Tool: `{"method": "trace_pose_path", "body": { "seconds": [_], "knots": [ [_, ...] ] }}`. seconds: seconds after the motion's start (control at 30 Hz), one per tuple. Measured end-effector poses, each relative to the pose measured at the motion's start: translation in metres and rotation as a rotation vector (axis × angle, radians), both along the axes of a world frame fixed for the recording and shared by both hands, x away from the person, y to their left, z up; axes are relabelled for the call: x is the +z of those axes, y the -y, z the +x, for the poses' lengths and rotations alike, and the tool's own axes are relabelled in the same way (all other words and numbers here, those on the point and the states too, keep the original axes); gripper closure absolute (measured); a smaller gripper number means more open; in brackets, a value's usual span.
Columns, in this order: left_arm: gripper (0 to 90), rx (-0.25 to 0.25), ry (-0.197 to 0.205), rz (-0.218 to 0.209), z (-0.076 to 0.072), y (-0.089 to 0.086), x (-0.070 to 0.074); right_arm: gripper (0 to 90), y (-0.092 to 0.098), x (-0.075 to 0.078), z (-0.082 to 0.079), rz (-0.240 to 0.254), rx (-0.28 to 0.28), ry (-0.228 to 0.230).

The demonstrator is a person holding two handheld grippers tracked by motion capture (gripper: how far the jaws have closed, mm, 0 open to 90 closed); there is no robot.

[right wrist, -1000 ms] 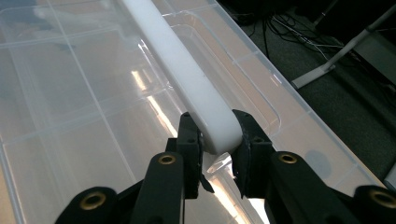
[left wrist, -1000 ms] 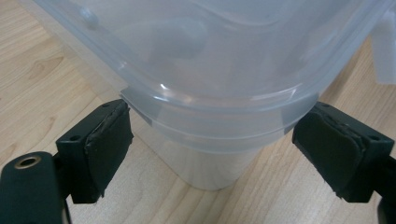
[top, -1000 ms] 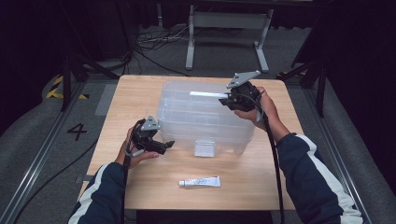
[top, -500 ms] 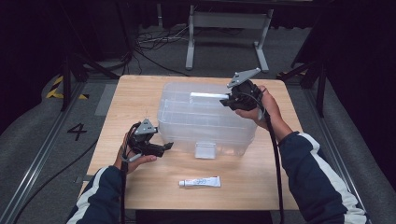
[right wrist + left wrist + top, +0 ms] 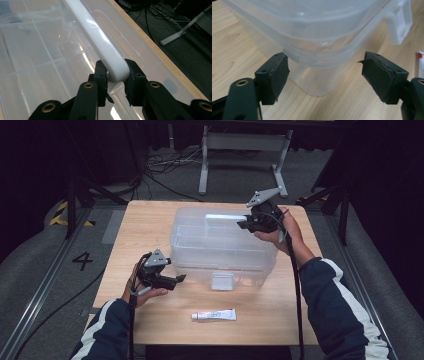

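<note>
While the high view looks down on the wooden tabletop (image 5: 150, 220), a clear plastic storage box (image 5: 220, 247) sits near its middle with its lid on and a white latch (image 5: 221, 281) on the near side. The right claw (image 5: 243, 223) reaches in over the far right part of the lid, where a white handle (image 5: 222, 217) lies, and the person's right hand wraps its body. The left claw (image 5: 180, 279) rests low at the near left corner of the box, pointing toward it, held in the left hand. A small white tube (image 5: 214, 315) lies on the tabletop nearer the person, apart from the box.

Seen from the left gripper view, the left claw (image 5: 324, 75) stands spread, its jaws having just been closing. The rounded corner of the storage box (image 5: 317, 57) sits between the jaws; the left pad (image 5: 277, 72) is right at the rim, though contact cannot be judged, and the right pad is clear of the plastic, so nothing is pinched. The latch (image 5: 399, 22) shows at the upper right, and the tube's end (image 5: 421, 63) at the right edge.

Turning to the right gripper view, the right claw (image 5: 115, 75) is pressed on the end of the white handle (image 5: 100, 42), both pads against its sides, above the clear lid (image 5: 37, 62)
</note>
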State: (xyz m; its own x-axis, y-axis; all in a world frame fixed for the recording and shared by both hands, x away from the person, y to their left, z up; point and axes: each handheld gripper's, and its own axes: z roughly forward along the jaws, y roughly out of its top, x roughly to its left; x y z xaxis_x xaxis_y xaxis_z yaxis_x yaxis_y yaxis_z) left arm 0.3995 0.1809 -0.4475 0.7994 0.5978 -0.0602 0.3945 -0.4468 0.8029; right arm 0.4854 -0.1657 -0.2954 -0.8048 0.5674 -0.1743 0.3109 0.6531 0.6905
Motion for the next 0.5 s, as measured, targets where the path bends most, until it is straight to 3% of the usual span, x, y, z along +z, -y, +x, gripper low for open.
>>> {"method": "trace_pose_path", "body": {
  "seconds": [0.07, 0.17, 0.37, 0.5],
  "knots": [
    [26.3, -0.002, 0.011, 0.004, -0.002, -0.003, 0.001, 73.7, 0.0, 0.001, 0.001, 0.001, 0.001, -0.007],
    [29.6, 0.011, 0.02, -0.028, -0.006, -0.01, 0.005, 73.7, 0.001, 0.002, 0.004, 0.005, -0.001, -0.015],
    [32.8, 0.067, 0.044, -0.059, -0.012, -0.024, 0.016, 73.5, 0.003, 0.005, 0.008, 0.022, -0.011, -0.03],
    [36.9, 0.099, 0.062, -0.055, -0.013, -0.027, 0.022, 73.2, 0.003, 0.007, 0.01, 0.022, -0.013, -0.031]
  ]
}}
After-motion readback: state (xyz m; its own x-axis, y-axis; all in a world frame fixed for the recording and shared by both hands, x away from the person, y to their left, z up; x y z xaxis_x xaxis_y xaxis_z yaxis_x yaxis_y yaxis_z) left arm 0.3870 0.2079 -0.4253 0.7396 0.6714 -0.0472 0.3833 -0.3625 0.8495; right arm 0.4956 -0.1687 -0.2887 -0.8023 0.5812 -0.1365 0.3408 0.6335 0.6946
